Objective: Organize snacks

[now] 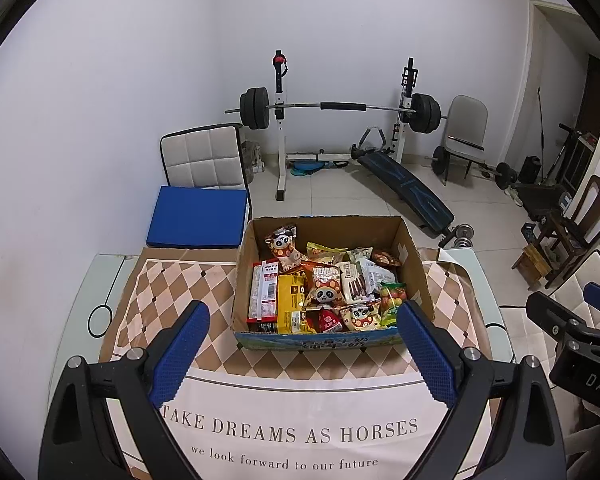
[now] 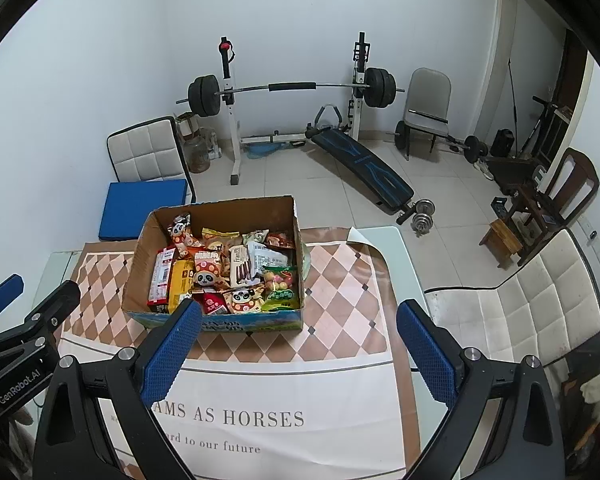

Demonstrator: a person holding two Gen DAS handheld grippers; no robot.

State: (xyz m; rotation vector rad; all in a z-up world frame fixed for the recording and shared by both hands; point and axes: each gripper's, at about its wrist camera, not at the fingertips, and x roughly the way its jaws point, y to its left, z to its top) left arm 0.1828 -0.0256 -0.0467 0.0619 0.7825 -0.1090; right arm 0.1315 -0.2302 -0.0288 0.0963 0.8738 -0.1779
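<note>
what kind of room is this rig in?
Likely a spare room at home, used as both gym and dining space. A barbell rack and sit-up bench stand on the tiled floor. Nearer, a table with a printed cloth holds the snack box, with padded chairs around it.

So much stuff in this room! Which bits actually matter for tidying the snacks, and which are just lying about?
For the job:
cardboard box
snack packets
left gripper
right gripper

Just lying about:
barbell rack
sit-up bench
blue cushion
dumbbell
wooden chair
</note>
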